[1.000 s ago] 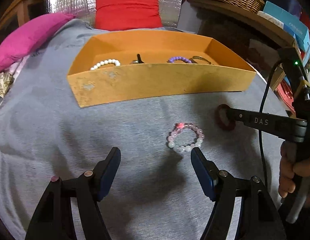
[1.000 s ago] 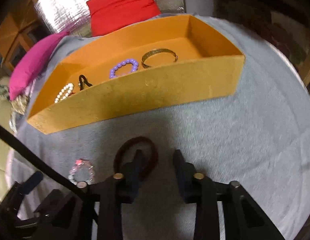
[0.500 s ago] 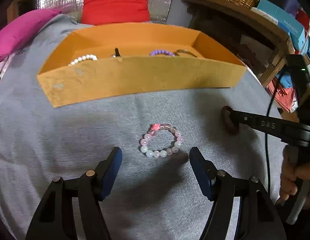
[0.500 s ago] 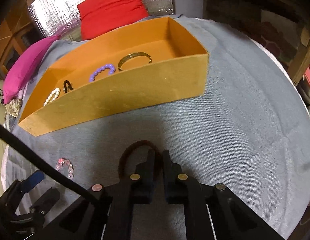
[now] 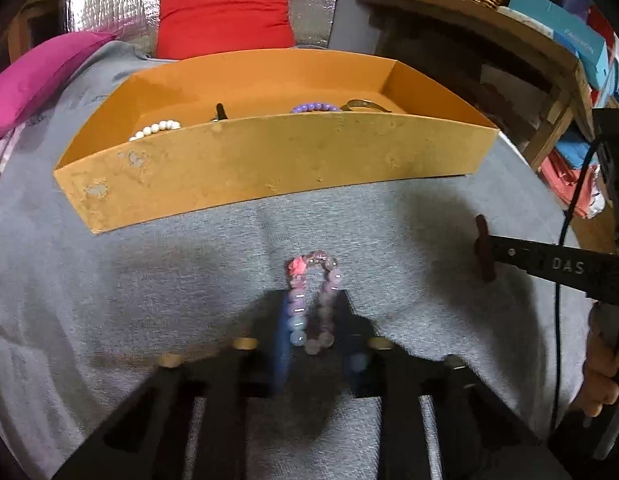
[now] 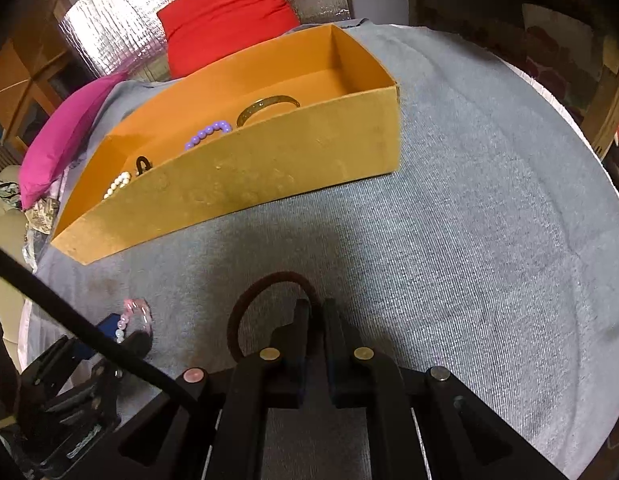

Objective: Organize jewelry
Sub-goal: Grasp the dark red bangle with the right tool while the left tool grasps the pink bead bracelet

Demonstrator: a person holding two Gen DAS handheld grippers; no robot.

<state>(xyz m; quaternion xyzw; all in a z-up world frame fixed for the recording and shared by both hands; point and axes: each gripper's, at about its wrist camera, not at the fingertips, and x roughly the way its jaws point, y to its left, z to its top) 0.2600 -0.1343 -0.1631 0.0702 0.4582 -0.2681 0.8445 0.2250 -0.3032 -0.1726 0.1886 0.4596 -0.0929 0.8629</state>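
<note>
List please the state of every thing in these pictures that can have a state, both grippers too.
left gripper: jaws have just been closing, now shut on the pink bead bracelet
pink bead bracelet: squeezed long, on the grey cloth
right gripper: shut on the dark red ring
dark red ring: pinched at one side
orange tray: open, holds a white bead bracelet, a purple bead bracelet and a gold bangle
</note>
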